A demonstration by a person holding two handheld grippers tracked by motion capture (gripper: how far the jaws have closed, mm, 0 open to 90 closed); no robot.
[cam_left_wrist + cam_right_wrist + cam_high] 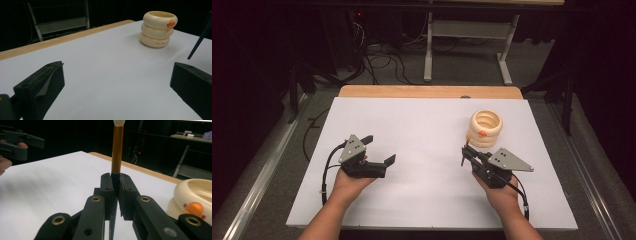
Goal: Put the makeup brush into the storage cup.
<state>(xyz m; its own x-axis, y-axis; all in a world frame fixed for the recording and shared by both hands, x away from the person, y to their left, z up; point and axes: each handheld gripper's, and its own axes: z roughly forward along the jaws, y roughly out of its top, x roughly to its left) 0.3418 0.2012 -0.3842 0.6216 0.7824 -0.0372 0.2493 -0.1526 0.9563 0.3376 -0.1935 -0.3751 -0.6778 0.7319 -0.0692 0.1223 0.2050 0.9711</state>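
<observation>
The brush (117,147) stands upright, pinched at its dark lower shaft by the right gripper (115,185), just beside the cream ring-shaped holder (485,128) on the white table (422,130). The left gripper (379,150), well apart, gapes wide and empty. The thin shaft could swivel in that narrow pinch and clip the holder's rim.

The brush (117,147) clamped in the right gripper (114,185) loses its pale tip past the right gripper view's top edge.

Ring holder (485,128) stands on the table (422,125), right side, behind the right hand-held gripper (466,152)
</observation>
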